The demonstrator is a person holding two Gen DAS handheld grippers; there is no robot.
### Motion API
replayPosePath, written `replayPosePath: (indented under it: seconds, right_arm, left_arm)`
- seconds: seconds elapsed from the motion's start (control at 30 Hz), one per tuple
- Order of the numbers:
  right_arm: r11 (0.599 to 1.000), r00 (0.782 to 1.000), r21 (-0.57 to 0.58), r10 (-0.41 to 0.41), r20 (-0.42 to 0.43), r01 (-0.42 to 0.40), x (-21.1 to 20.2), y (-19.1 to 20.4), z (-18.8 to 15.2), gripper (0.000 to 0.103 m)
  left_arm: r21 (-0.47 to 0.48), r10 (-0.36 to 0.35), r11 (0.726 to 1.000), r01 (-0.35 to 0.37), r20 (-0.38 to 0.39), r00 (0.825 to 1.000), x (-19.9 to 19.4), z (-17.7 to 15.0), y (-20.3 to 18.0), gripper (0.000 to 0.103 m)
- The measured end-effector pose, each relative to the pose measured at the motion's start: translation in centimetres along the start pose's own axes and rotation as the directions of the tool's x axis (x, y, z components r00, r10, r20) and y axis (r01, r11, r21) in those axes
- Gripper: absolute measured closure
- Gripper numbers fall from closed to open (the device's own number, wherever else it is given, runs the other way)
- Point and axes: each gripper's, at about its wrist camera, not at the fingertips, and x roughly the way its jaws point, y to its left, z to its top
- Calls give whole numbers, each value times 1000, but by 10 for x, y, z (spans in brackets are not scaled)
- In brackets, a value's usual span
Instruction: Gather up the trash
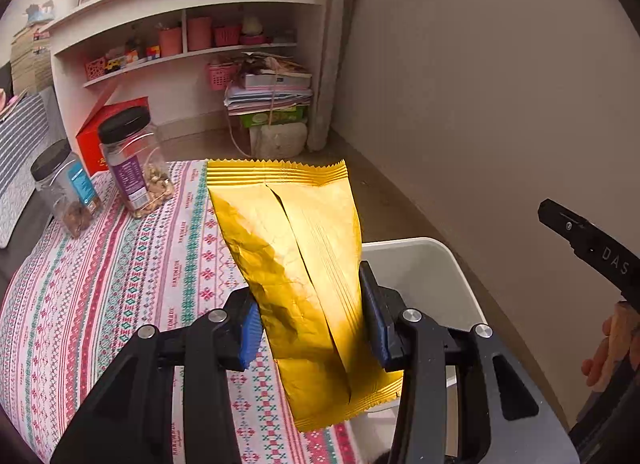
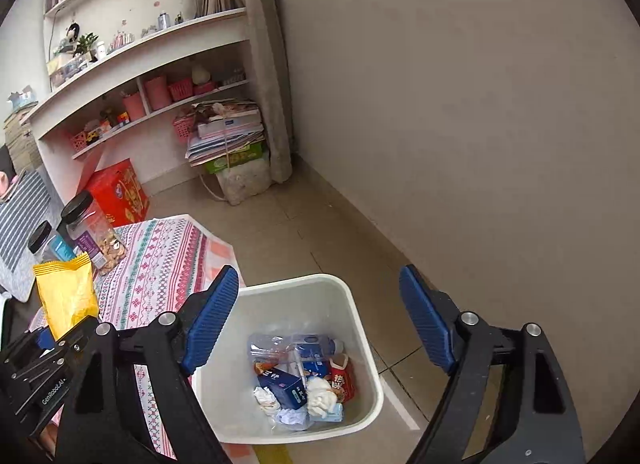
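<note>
Left gripper (image 1: 310, 316) jaws clamping a yellow snack wrapper (image 1: 296, 248), holding it upright over the patterned surface (image 1: 120, 284) beside the white bin (image 2: 360, 344), right gripper (image 2: 316, 320) jaws gaping empty above the bin, apparently half full of wrappers and tissues, two jars (image 1: 132, 168) standing far left

2 black-lidded jars (image 1: 134, 168) on a patterned tablecloth (image 1: 120, 284), red box (image 2: 118, 192) and shelves (image 2: 152, 60) behind.

Plain beige wall (image 2: 460, 104) on the right, tan tiled floor (image 2: 320, 224) below it. White curved shelving unit (image 2: 140, 60) at the back holds books, pink pots and baskets. Stack of papers (image 2: 228, 140) sits on the floor beside a pillar (image 2: 268, 64). Soft even light.
</note>
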Motion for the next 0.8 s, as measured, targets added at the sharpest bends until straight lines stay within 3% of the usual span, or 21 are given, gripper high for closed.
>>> replayPosePath:
  seconds: [0.47, 0.53, 0.6, 0.8]
  right_arm:
    - [980, 985, 107, -172, 8, 170, -19, -88, -5, 12]
    - [977, 983, 119, -182, 9, 179, -23, -96, -8, 8]
    - [976, 983, 127, -181, 6, 179, -26, -100, -9, 7]
    - [979, 985, 122, -170, 41, 164, -40, -89, -7, 7]
  left_arm:
    - [120, -102, 987, 105, -25, 994, 31, 25, -97, 59]
    - [133, -108, 985, 113, -43, 993, 37, 27, -108, 54]
    - [131, -105, 985, 111, -50, 993, 39, 28, -115, 41]
    - [150, -52, 987, 53, -15, 999, 20, 22, -107, 27]
